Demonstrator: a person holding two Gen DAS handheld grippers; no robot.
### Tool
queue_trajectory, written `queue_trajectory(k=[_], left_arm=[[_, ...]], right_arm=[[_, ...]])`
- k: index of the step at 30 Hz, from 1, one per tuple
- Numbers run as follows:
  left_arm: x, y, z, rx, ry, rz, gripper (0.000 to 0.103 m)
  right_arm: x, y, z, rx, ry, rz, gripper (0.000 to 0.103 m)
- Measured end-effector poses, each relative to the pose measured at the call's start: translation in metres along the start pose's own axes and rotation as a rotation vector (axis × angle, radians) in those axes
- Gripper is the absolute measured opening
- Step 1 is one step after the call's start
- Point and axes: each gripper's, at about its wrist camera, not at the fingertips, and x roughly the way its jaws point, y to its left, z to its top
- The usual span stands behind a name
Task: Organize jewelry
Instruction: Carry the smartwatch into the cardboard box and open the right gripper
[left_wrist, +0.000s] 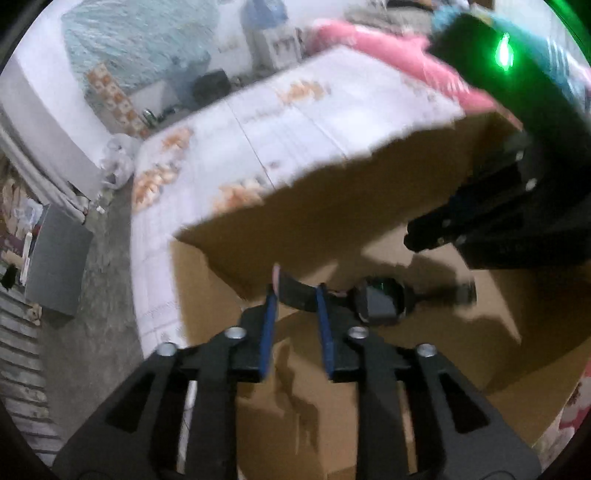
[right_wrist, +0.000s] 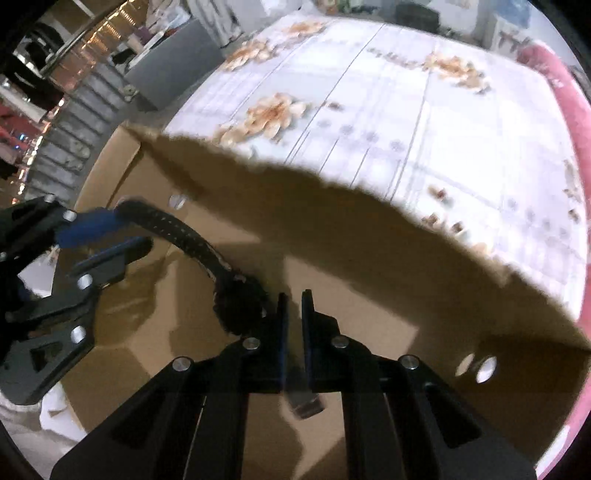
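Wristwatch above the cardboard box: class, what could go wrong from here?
1. The left tool stands open around the strap, so the watch hangs from the right tool alone and might slip.
2. Dropped, it could hit the cardboard box floor face-first.

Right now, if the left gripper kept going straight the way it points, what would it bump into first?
Most likely the black watch strap, which lies between its blue fingertips; the left gripper stands open around it. Behind that is the cardboard box floor, though blur makes depth uncertain.
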Motion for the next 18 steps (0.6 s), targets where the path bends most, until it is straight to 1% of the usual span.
queue_trajectory(k=[1,2,3,5,6,7,8,9,10,11,13,14,16,17,18], left_arm=[[-0.007,0.004,0.0,-0.014,-0.03,0.001,0.034],[-0.012,0.006,0.001,-0.029,-0.051,0.002,0.036],[-0.019,0.011,0.001,-0.047,-0.076,0.002,0.037],[-0.035,0.018,-0.003,-0.077,-0.124,-0.012,0.045],[-0.041,0.022,-0.006,-0.091,-0.143,-0.01,0.046],[-0.048,0.025,-0.009,-0.104,-0.159,-0.005,0.048],[-0.056,0.029,-0.015,-0.116,-0.178,-0.002,0.051],[-0.062,0.032,-0.02,-0.129,-0.195,-0.003,0.052],[-0.069,0.035,-0.026,-0.142,-0.208,-0.006,0.056],[-0.075,0.038,-0.035,-0.16,-0.222,-0.012,0.06],[-0.086,0.044,-0.051,-0.193,-0.242,-0.023,0.064],[-0.092,0.046,-0.063,-0.216,-0.254,-0.023,0.07],[-0.101,0.048,-0.084,-0.257,-0.278,-0.017,0.076],[-0.103,0.05,-0.095,-0.282,-0.291,-0.019,0.077],[-0.104,0.052,-0.108,-0.306,-0.296,-0.023,0.078]], right_arm=[[-0.004,0.002,0.0,-0.001,-0.022,-0.017,0.008],[-0.008,0.006,-0.001,-0.014,-0.038,-0.027,0.008],[-0.015,0.011,-0.004,-0.034,-0.053,-0.016,0.008],[-0.023,0.023,-0.009,-0.067,-0.06,-0.003,0.009],[-0.024,0.031,-0.01,-0.096,-0.058,-0.006,0.013],[-0.023,0.04,-0.013,-0.131,-0.05,-0.013,0.02],[-0.02,0.047,-0.016,-0.164,-0.04,-0.034,0.037],[-0.016,0.053,-0.017,-0.196,-0.036,-0.067,0.049],[-0.009,0.062,-0.019,-0.243,-0.034,-0.117,0.051],[-0.004,0.069,-0.022,-0.274,-0.025,-0.144,0.052],[0.012,0.077,-0.023,-0.319,0.005,-0.179,0.052],[0.021,0.081,-0.022,-0.337,0.02,-0.197,0.052],[0.036,0.084,-0.02,-0.368,0.045,-0.224,0.052],[0.041,0.084,-0.019,-0.376,0.06,-0.23,0.051],[0.047,0.084,-0.019,-0.388,0.076,-0.239,0.045]])
